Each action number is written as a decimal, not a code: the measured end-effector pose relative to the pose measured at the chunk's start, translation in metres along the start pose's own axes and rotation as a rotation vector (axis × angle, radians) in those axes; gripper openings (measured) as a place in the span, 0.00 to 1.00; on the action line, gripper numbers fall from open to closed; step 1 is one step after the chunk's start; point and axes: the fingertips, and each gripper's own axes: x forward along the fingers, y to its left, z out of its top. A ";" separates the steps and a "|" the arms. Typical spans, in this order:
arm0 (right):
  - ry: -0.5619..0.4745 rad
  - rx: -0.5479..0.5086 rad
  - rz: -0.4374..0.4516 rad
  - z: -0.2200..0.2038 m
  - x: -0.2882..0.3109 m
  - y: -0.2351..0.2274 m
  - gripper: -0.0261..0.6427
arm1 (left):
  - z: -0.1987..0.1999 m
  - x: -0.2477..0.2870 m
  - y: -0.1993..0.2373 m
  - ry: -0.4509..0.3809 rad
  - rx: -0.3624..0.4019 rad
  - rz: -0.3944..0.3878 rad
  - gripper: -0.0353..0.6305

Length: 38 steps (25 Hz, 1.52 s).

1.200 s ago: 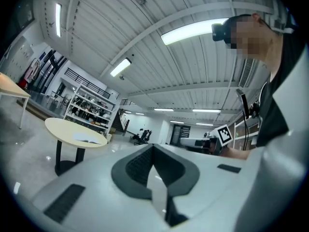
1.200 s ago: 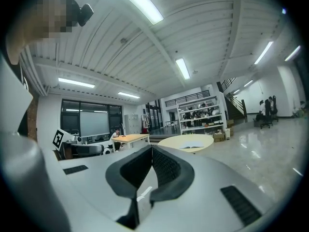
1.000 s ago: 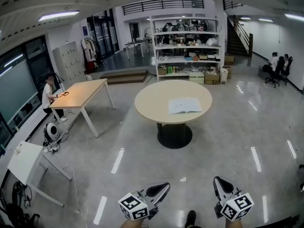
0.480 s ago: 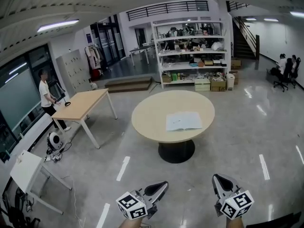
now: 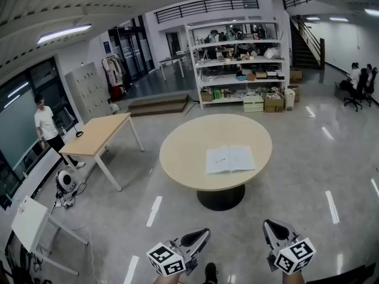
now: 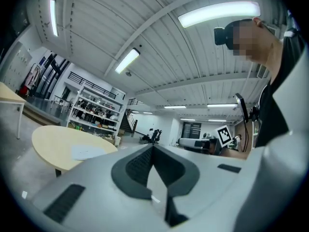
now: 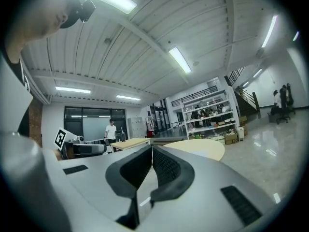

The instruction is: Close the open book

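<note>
bright even ceiling strip lights [image 5: 65, 33], glare streaks on glossy floor [image 5: 296, 176], strong fisheye edges

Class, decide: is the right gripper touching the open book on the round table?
Apart. The head view shows the right gripper at the bottom edge, with bare floor between it and the round table where the open book lies.

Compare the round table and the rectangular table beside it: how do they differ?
The round table has a circular top; the rectangular table has a long, straight-edged one. The round table stands on a single dark pedestal, the rectangular table on white legs. The round table bears an open book; the rectangular table shows only a small dark item. Both have pale wood-coloured tops.
</note>
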 end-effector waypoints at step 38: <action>0.023 -0.018 0.002 0.082 0.429 -0.284 0.04 | 0.099 0.342 0.386 0.027 0.023 -0.085 0.05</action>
